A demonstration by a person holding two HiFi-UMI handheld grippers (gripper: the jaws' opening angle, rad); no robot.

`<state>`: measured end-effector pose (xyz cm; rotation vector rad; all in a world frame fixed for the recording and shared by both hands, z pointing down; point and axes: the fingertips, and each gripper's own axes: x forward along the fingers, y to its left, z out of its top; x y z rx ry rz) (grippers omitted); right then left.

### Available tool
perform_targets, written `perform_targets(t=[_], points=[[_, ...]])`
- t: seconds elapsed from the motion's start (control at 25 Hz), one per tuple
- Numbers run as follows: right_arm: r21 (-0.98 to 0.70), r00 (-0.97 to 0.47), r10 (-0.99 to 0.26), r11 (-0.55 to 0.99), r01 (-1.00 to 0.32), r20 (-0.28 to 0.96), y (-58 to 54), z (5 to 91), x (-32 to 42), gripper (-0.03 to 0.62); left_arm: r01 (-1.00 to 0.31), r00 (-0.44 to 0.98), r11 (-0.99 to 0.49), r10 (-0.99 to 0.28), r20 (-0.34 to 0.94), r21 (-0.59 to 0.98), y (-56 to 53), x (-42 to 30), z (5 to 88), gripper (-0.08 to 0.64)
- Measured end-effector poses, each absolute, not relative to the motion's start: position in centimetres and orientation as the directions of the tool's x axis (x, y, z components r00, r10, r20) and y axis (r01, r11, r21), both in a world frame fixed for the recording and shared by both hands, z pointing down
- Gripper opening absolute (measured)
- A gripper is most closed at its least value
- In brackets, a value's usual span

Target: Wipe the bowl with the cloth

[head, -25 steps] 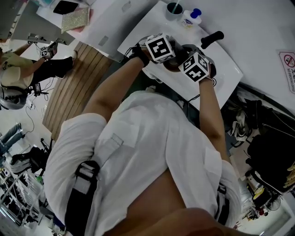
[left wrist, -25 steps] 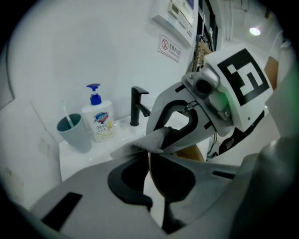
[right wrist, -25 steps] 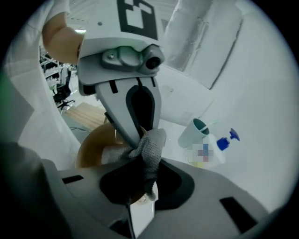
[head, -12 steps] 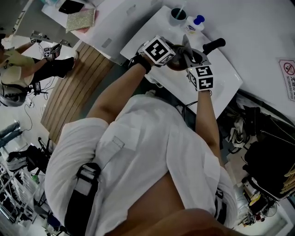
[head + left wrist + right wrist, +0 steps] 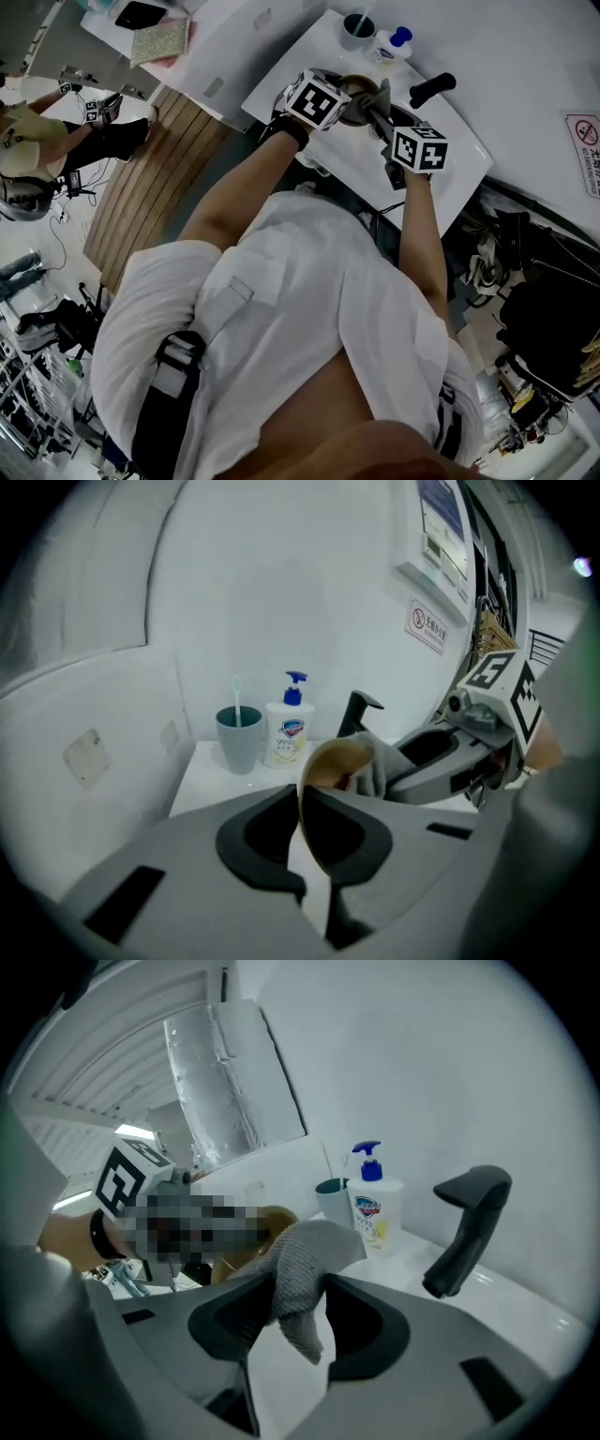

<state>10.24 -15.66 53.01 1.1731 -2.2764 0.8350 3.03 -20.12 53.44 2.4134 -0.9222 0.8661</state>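
Left gripper view shows my left hand-held gripper (image 5: pixel 300 794) clamped tight on the rim of the brown bowl (image 5: pixel 336 761). The bowl is tipped on edge above the white counter (image 5: pixel 211 771), near the black tap (image 5: pixel 359 710). My right hand-held gripper (image 5: pixel 299 1279) has just been opening its jaws. They stand wide, with the grey cloth (image 5: pixel 305 1260) bunched loosely between them, its far end against the bowl, on the near side of the tap.

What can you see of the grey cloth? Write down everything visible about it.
The cloth is grey, coarsely knitted, soft and crumpled. It sits bunched between the fingers of the right gripper, whose jaws have just been opening, with one corner hanging down. Its far end seems to meet the brown bowl.
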Motion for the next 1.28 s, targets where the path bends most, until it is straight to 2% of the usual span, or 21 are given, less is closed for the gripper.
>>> perform_targets(t=[0.12, 0.2, 0.36, 0.44, 0.48, 0.64, 0.72, 0.8, 0.92, 1.08, 1.28], points=[[-0.339, -0.541, -0.553, 0.43, -0.837, 0.634, -16.1, 53.2, 9.8, 0.191, -0.721, 0.632, -0.657, -0.492, 0.599, 0.221, -19.8, 3.9, 51.8, 0.02], [-0.311, -0.5, -0.565, 0.402, -0.861, 0.656, -16.7, 53.2, 10.4, 0.114, -0.728, 0.651, -0.631, -0.515, 0.557, 0.267, -19.2, 4.3, 51.2, 0.028], [-0.129, -0.376, -0.552, 0.434, -0.892, 0.744, -17.2, 53.5, 12.0, 0.051, -0.683, 0.681, -0.689, -0.478, 0.555, 0.244, -18.2, 5.4, 51.7, 0.094], [-0.009, -0.316, -0.537, 0.498, -0.867, 0.782, -17.2, 53.9, 12.2, 0.051, -0.672, 0.667, -0.719, -0.488, 0.563, 0.174, -18.4, 5.4, 51.6, 0.156], [0.034, -0.3, -0.534, 0.528, -0.848, 0.791, -17.2, 54.0, 12.1, 0.05, -0.664, 0.657, -0.735, -0.486, 0.576, 0.137, -18.5, 5.5, 51.6, 0.163], [0.088, -0.313, -0.508, 0.619, -0.78, 0.802, -17.1, 53.9, 10.9, 0.051, -0.523, 0.637, -0.852, -0.382, 0.67, 0.013, -18.0, 7.0, 52.3, 0.119], [0.109, -0.314, -0.488, 0.661, -0.743, 0.814, -16.8, 53.7, 10.2, 0.051, -0.435, 0.61, -0.9, -0.316, 0.727, -0.027, -17.4, 7.5, 52.9, 0.054], [0.126, -0.313, -0.488, 0.675, -0.727, 0.815, -16.7, 53.4, 9.9, 0.051, -0.413, 0.582, -0.909, -0.315, 0.75, -0.061, -17.6, 7.5, 53.0, 0.025], [0.052, -0.353, -0.538, 0.598, -0.8, 0.765, -17.6, 52.7, 10.4, 0.051, -0.506, 0.603, -0.863, -0.366, 0.708, -0.015, -18.6, 7.1, 52.2, 0.023], [-0.143, -0.393, -0.628, 0.41, -0.901, 0.672, -18.2, 52.0, 11.4, 0.051, -0.674, 0.654, -0.722, -0.482, 0.584, 0.158, -20.0, 6.3, 51.3, 0.027], [-0.215, -0.352, -0.708, 0.279, -0.936, 0.612, -17.8, 52.1, 11.7, 0.051, -0.78, 0.62, -0.549, -0.609, 0.494, 0.301, -20.2, 5.3, 51.0, 0.04]])
